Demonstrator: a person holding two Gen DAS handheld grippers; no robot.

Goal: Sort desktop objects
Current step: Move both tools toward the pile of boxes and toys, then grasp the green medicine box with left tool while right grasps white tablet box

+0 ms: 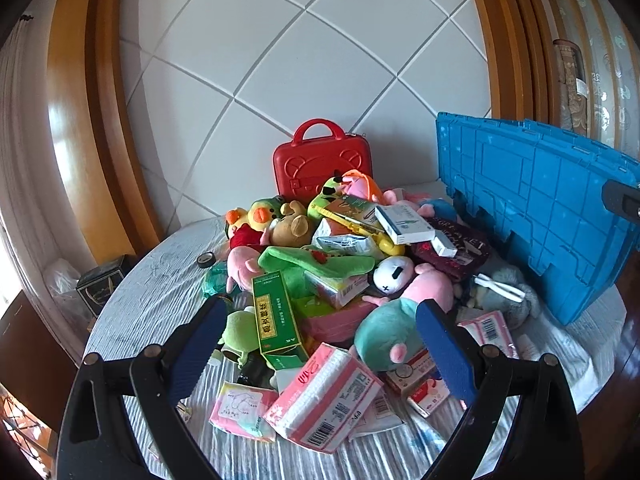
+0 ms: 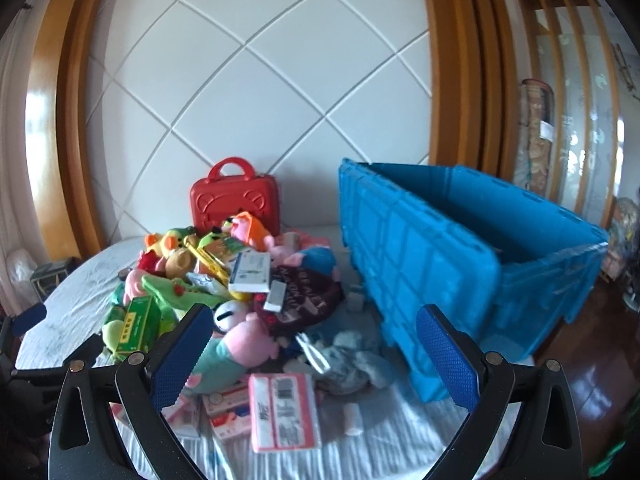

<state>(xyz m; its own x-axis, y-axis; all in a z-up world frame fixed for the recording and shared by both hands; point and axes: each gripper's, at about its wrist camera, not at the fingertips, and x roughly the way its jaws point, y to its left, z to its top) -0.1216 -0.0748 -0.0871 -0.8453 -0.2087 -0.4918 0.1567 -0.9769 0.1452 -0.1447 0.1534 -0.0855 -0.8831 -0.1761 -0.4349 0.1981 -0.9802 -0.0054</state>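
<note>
— White quilted wall panels with wooden trim stand behind the round tabletop (image 1: 160,280), which wears a pale crinkled cloth. What's on it?

— A heap of plush toys, boxes and tissue packs. A red case (image 1: 322,160) stands upright at the back, against the wall. A blue crate (image 2: 460,264) sits to the right of the heap, its hinged lid flap hanging open toward the pile.

— Anything near the front?

— A pink tissue pack (image 1: 324,396) lies at the near edge, a green box (image 1: 276,320) leans on the heap behind it, and a teal plush (image 1: 386,338) rests just right of that. A white box (image 1: 404,222) sits on top of the pile, and a roll of black tape (image 1: 206,259) lies apart on the cloth to the left.

— And the tools?

— The left tool (image 1: 320,352) hovers over the near side of the heap, fingers spread wide, holding nothing. The right tool (image 2: 316,354) is likewise spread and empty, between heap and crate.
</note>
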